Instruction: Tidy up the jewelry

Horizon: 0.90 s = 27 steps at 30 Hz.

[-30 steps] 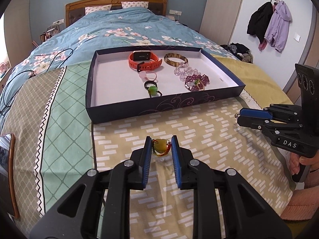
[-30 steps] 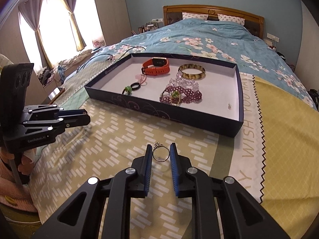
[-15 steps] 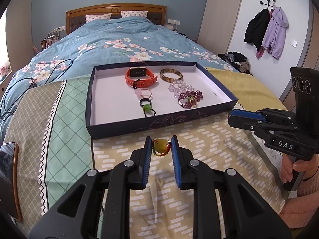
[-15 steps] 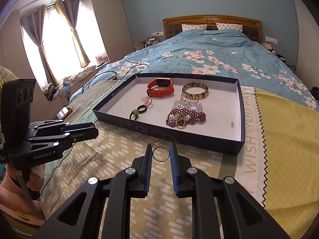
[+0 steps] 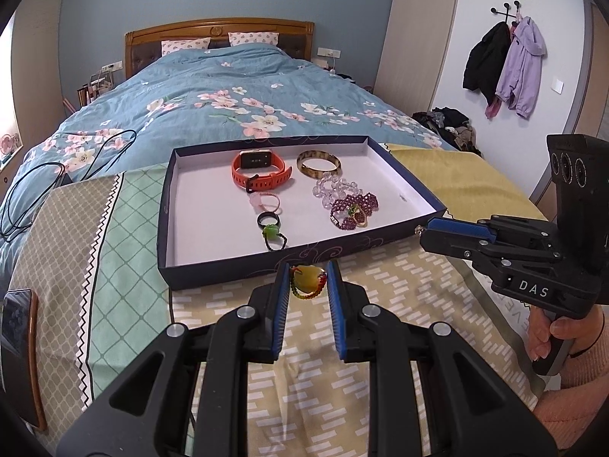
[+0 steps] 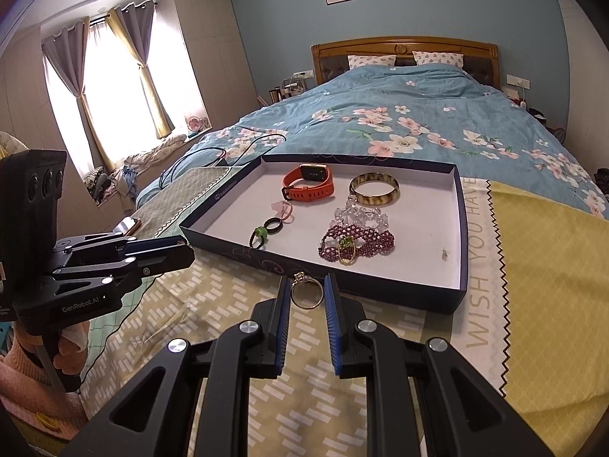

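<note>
My left gripper is shut on a small beaded bracelet with a yellow-green stone, held in the air just short of the near wall of the dark blue tray. My right gripper is shut on a thin gold ring, held just short of the tray's near wall. In the tray lie an orange watch, a tortoiseshell bangle, a clear bead bracelet, a purple bead bracelet, a pink ring and a black ring with a green stone ring.
The tray rests on a patterned blanket at the foot of a blue floral bed. A phone lies at the left edge. Black cables trail on the left. Coats hang on the right wall.
Both grippers have risen and tilted up, each with its item still held, so the tray looks farther and lower in both views.
</note>
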Each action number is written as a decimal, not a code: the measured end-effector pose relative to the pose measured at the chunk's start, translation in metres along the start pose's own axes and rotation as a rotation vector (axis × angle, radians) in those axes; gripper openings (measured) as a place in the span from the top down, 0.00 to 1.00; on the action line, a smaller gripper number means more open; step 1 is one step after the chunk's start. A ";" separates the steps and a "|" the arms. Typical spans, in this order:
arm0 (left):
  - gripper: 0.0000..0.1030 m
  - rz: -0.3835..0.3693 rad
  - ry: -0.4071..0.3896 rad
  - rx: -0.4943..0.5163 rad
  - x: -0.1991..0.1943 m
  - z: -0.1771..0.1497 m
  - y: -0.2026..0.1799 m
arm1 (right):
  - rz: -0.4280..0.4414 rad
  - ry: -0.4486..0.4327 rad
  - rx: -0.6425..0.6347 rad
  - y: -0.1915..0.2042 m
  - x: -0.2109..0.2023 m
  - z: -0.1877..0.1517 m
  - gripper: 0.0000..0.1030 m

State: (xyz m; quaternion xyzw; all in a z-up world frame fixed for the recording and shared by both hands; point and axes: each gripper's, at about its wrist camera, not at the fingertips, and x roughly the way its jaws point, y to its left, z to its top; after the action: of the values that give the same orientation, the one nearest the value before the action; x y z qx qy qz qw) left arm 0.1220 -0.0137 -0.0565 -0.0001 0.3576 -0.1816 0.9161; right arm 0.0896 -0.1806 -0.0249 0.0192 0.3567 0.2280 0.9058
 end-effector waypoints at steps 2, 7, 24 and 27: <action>0.81 0.002 -0.005 0.000 0.000 0.002 -0.001 | 0.001 -0.004 0.001 -0.001 0.000 0.001 0.84; 0.81 0.003 -0.021 -0.004 -0.002 0.006 0.000 | -0.003 -0.017 0.003 -0.002 -0.001 0.005 0.84; 0.81 0.006 -0.047 0.000 0.003 0.019 -0.002 | -0.018 -0.046 -0.007 -0.005 -0.001 0.019 0.84; 0.81 0.010 -0.050 0.001 0.004 0.021 -0.001 | -0.021 -0.049 -0.009 -0.006 0.000 0.021 0.84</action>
State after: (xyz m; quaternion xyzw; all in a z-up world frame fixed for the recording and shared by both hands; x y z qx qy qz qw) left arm 0.1382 -0.0190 -0.0434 -0.0025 0.3346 -0.1770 0.9256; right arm 0.1054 -0.1837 -0.0107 0.0172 0.3334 0.2197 0.9167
